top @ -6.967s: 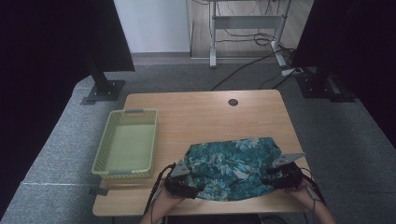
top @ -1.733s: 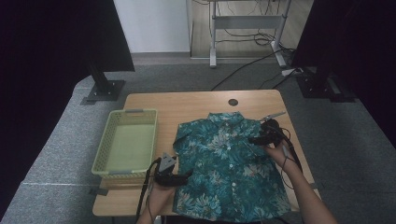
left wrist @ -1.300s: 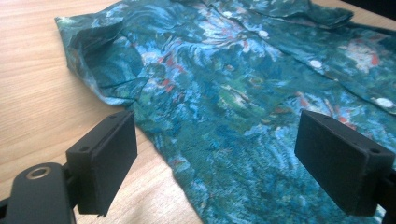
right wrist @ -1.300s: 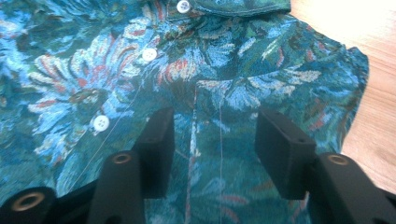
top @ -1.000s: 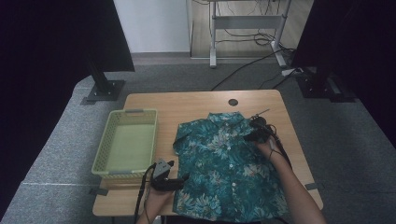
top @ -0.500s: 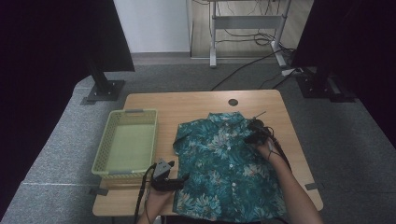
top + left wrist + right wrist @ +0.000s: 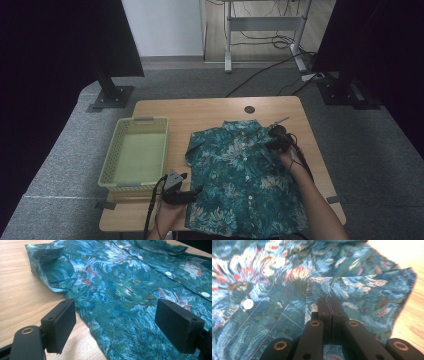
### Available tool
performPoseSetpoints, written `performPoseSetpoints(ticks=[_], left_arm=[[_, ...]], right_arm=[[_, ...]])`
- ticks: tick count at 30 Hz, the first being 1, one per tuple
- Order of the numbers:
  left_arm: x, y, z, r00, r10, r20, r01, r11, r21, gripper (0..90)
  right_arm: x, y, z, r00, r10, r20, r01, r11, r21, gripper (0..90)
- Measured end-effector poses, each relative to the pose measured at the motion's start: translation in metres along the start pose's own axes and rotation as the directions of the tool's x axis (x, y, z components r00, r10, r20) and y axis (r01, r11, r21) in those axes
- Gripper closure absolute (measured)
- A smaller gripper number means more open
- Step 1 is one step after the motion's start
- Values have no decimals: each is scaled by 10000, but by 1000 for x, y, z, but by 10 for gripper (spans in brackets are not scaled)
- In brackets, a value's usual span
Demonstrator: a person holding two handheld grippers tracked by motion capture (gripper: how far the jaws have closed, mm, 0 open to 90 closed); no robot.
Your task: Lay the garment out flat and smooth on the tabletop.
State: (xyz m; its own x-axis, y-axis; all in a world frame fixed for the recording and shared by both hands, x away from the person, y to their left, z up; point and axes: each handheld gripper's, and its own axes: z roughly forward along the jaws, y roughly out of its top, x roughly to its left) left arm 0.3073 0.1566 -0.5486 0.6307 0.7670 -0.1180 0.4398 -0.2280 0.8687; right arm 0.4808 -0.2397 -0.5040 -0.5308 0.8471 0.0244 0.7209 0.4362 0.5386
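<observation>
A teal floral short-sleeved shirt point(image 7: 245, 175) lies spread flat, buttons up, on the wooden table point(image 7: 210, 112). My left gripper point(image 7: 196, 192) rests by the shirt's lower left hem; in the left gripper view its jaws point(image 7: 115, 330) stand wide open over the hem edge of the shirt point(image 7: 120, 285), pressing nothing. My right gripper point(image 7: 274, 136) is at the shirt's right sleeve. Its jaws have just been closing; in the right gripper view they meet point(image 7: 329, 300) on the folded-over sleeve point(image 7: 362, 295), pinching the thin cloth.
A pale green plastic basket point(image 7: 111, 155) stands at the table's left side. A round cable hole point(image 7: 249, 109) sits near the far edge. Bare wood lies between basket and shirt and along the far edge.
The right hand has crept slightly inward over the right sleeve. The shirt was unfolded from a bundle earlier. The left gripper has stayed put.
</observation>
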Motion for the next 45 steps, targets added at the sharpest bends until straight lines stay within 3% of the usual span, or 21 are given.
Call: performPoseSetpoints(ticks=[5,10,18,26,31,33,35,36,38,40,42,44,45], left_arm=[[0,0,0,10000,-23,20,23,10000,6,169],[1,0,0,10000,-52,37,52,10000,24,169],[1,0,0,9999,-97,55,96,9999,44,169],[1,0,0,9999,-107,56,107,9999,54,169],[1,0,1,9999,-129,28,128,9999,72,169],[1,0,1,9999,-121,29,120,9999,89,169],[1,0,1,9999,-118,46,117,9999,90,169],[1,0,1,9999,-119,44,119,9999,92,170],[1,0,1,9999,-97,51,97,9999,111,169],[1,0,1,9999,-100,47,100,9999,122,169],[1,0,1,9999,-118,63,117,9999,125,170],[1,0,1,9999,-131,76,130,9998,125,169],[1,0,1,9999,-127,56,126,9998,125,169]], right_arm=[[-15,-3,-16,9985,478,265,-464,9975,-528,893],[-36,-10,-30,9908,1203,627,-1152,9902,-792,892],[-71,-25,-49,9647,2305,1272,-2159,9691,-1189,893],[-100,-40,-52,9278,2957,2276,-2827,9551,-887,882],[-108,-47,-48,9082,3152,2753,-3101,9486,-630,526],[-109,-48,-49,9042,3138,2897,-3110,9487,-570,432],[-111,-49,-51,9047,3251,2753,-3245,9446,-490,397],[-111,-50,-52,8971,3347,2883,-3345,9410,-516,365],[-112,-52,-57,8629,3577,3570,-3565,9315,-716,298],[-114,-54,-63,8350,3811,3969,-3737,9222,-994,239],[-113,-55,-69,8307,4063,3806,-3838,9132,-1371,159],[-109,-55,-75,8269,4095,3856,-3761,9123,-1623,84],[-107,-55,-77,8383,3970,3737,-3624,9178,-1619,34]])
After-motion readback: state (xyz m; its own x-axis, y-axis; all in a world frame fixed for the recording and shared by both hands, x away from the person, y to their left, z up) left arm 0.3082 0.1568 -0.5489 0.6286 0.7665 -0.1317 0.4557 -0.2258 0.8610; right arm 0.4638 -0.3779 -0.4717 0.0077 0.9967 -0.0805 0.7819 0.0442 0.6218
